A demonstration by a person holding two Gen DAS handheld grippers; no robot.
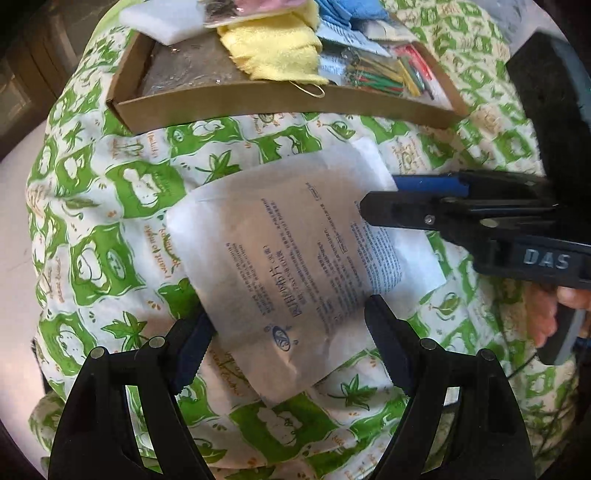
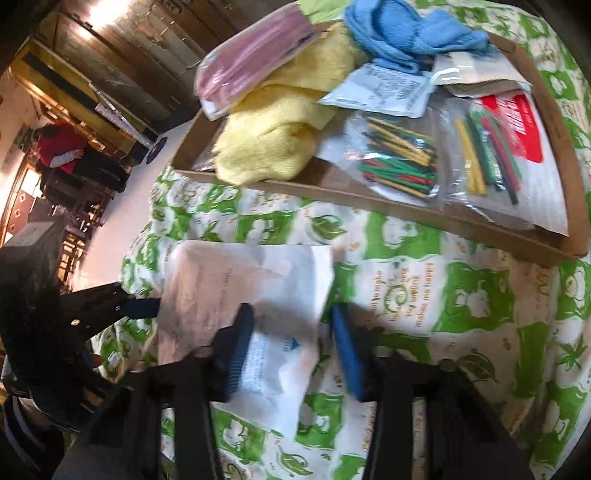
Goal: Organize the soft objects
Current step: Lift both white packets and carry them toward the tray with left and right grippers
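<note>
Looking down: I take the white printed pouch (image 1: 295,258) as my landmark; it lies flat on the green-and-white patterned cloth (image 1: 110,221), on the near side of the cardboard tray (image 1: 280,105).
Pouch writing: dark blue lines of small print, seemingly Chinese characters, plus a round blue emblem near its lower edge; too small for me to read.
Cloth writing: "I want to make" just left of the pouch; in the right wrist view, to the right of the pouch, "makes me happy".
Gripper marking: "DAS" in raised letters on the body of my right gripper (image 1: 373,201).
Left gripper (image 1: 288,343): pointing steeply down over the pouch's near edge, jaws spread wide, one finger off the left edge and one above the printed face, clamping nothing that I can see.
Right gripper pose: reaching in from the right of the pouch, fingers stacked over its right edge; a hand (image 1: 554,314) holds the handle.
Right gripper (image 2: 291,339) state: jaws part-way apart, astride the pouch's right corner, one blue pad above the paper, the other above the cloth; not pressed shut on it.
Beyond the pouch: the tray holds a yellow towel (image 1: 273,48), blue cloth (image 2: 406,29), pink packet (image 2: 251,55), white foam block (image 1: 166,20) and bags of coloured sticks (image 2: 399,162).
</note>
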